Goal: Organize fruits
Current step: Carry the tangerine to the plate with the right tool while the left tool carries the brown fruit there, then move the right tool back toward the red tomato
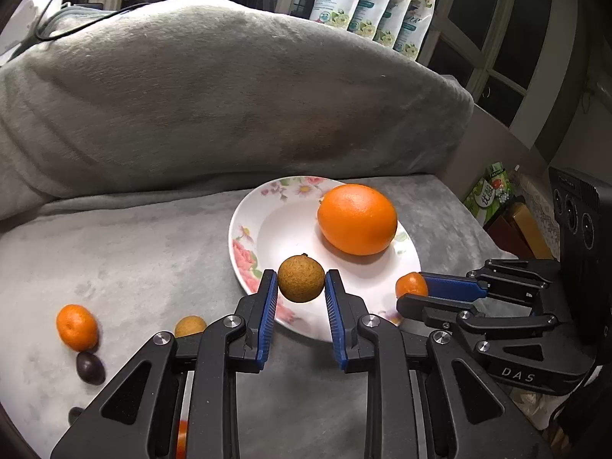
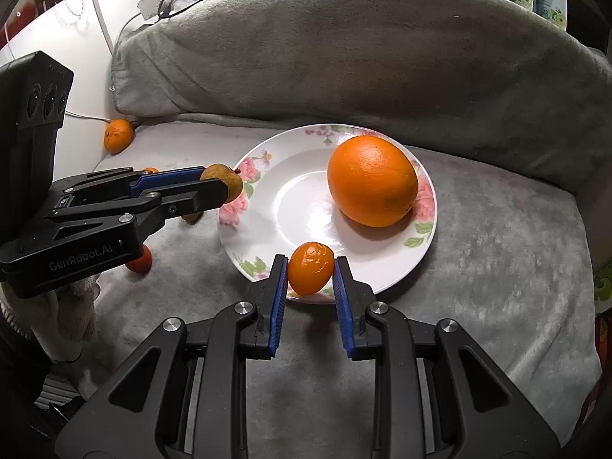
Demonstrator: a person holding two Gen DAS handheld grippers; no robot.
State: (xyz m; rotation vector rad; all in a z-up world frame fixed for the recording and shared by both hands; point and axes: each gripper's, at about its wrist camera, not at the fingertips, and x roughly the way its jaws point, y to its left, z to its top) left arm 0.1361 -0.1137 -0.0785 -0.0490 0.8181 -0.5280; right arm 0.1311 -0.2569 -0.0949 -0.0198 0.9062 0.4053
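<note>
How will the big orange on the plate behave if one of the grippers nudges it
The big orange is round and rests unsupported on the smooth, glossy plate, so a nudge would probably roll it. It lies near the shallow rim, which may not stop it. Its bulk suggests it is heavier than the small fruits.

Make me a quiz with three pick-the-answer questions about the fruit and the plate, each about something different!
1. Where is the big orange?
A. on the flowered plate
B. on the grey blanket
C. in a tool

2. What colour is the round fruit in the left tool?
A. purple
B. brown
C. green

3. What is the right tool doing?
A. open with nothing in it
B. resting on the big orange
C. shut on a small orange fruit

Answers:
1. A, it sits on the plate's white inside.
2. B, its skin is rough and tan-brown between the blue pads.
3. C, both pads press the small orange fruit over the plate's near rim.
</note>
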